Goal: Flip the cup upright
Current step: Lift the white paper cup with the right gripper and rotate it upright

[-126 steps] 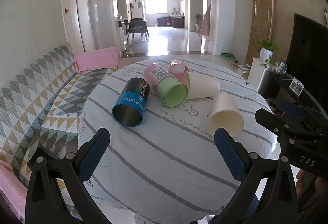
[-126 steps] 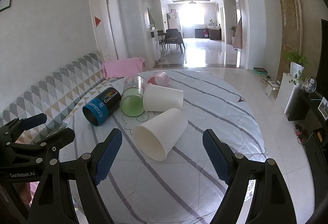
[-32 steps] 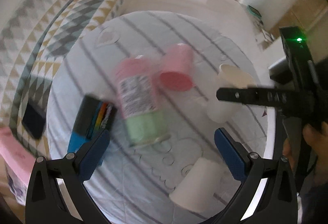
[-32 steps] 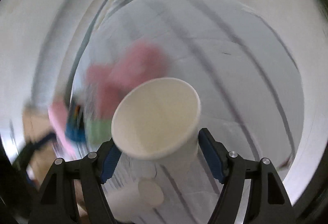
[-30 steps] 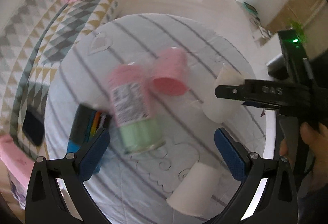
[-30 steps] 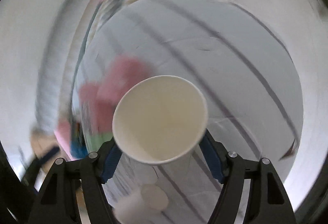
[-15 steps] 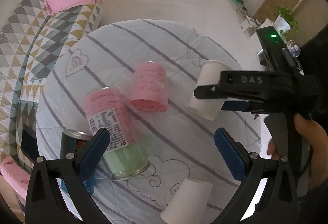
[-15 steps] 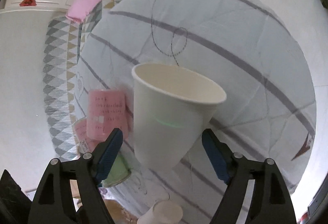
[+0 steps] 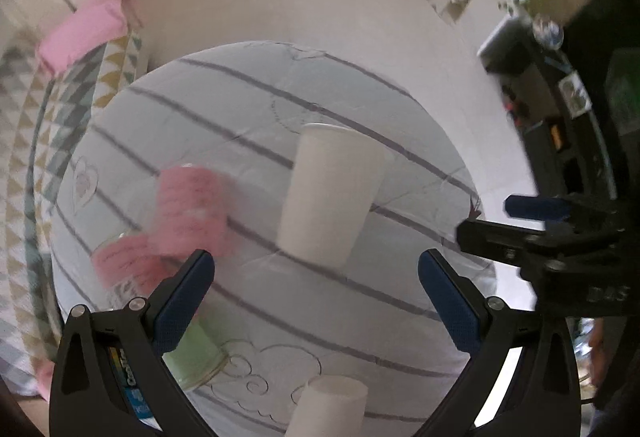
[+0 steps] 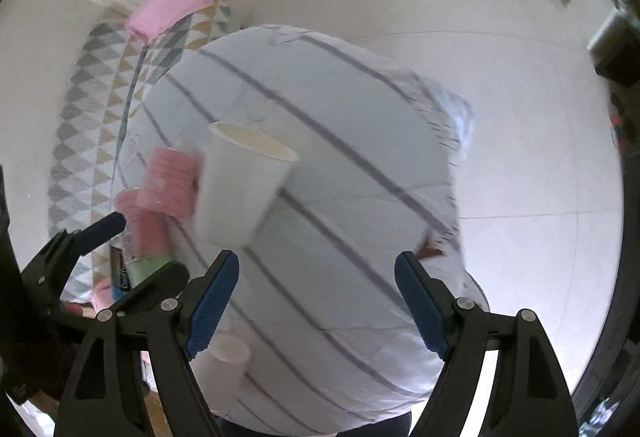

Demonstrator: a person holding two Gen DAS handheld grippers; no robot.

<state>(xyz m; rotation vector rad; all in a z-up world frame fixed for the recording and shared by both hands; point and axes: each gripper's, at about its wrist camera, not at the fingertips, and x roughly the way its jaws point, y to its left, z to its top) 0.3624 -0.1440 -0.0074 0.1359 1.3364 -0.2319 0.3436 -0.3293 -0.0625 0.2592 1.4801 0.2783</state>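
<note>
The round table with the grey-striped white cloth [image 9: 360, 317] is serving as the reference. A tall white paper cup [image 9: 330, 193] is standing upright on its base near the middle of the cloth, mouth up, its cream interior showing in the right wrist view [image 10: 244, 185]. Nothing is gripping it.

The left gripper [image 9: 316, 301] is hanging above the near part of the table, tilted down toward the cloth. Its blue-padded fingers [image 9: 182, 305] are spread wide and are enclosing nothing; the upright cup is sitting beyond and between them, clear of both pads.

The right gripper [image 10: 316, 301] is likewise pointing down at the table from the near side. Its blue pads [image 10: 420, 307] are standing fully apart and empty, with the cup lying ahead of the left pad and apart from it. In the left wrist view this tool [image 9: 536, 225] is appearing off the table's right edge, fingers aimed toward the cloth.

Just to the left of the upright cup, a pink printed paper cup [image 9: 192, 211] is lying on its side, blurred. Nearer the table's left edge a pink-labelled cup with a green inside [image 9: 192, 357] is lying tipped over. A second white paper cup [image 9: 330, 407] is showing at the near edge; whether it is lying or standing cannot be told. A patterned triangle-print sofa [image 9: 24, 165] is flanking the table's left side.
</note>
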